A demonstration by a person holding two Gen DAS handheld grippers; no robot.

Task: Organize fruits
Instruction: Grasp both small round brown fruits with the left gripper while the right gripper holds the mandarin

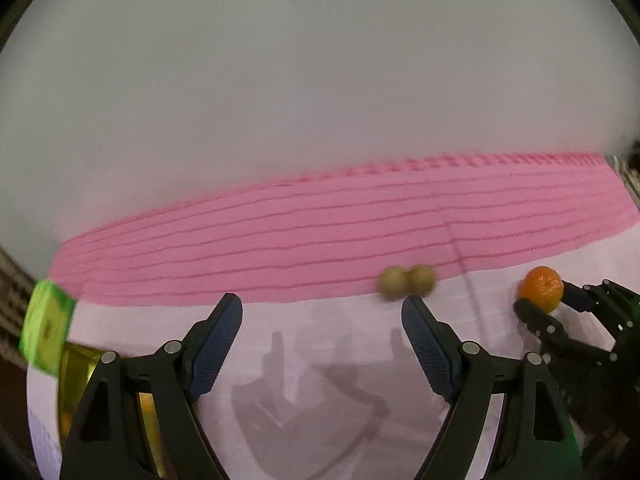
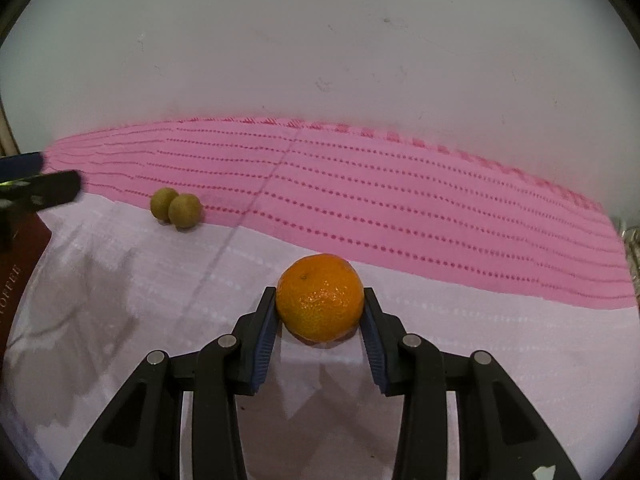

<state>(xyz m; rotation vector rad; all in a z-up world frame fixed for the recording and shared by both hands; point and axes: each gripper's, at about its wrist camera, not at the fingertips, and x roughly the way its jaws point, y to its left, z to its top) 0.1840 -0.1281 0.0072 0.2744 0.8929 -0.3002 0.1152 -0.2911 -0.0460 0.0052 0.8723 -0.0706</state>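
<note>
An orange mandarin (image 2: 320,298) rests on the pale cloth (image 2: 160,300), and my right gripper (image 2: 320,304) is shut on it with a blue pad pressed against each side. The left wrist view shows the same mandarin (image 1: 542,288) at the right, held in the right gripper (image 1: 546,300). Two small greenish-brown round fruits (image 2: 176,208) touch each other at the border of the pink cloth (image 2: 400,200). My left gripper (image 1: 322,304) stands open over the pale cloth with nothing between its fingers. The two small fruits (image 1: 406,282) lie just beyond its right fingertip.
A bright green box (image 1: 46,332) and a shiny yellow container (image 1: 76,376) sit at the left edge of the left wrist view. A dark red box with lettering (image 2: 20,272) lies left of the cloth. A plain white wall (image 2: 320,40) rises behind the table.
</note>
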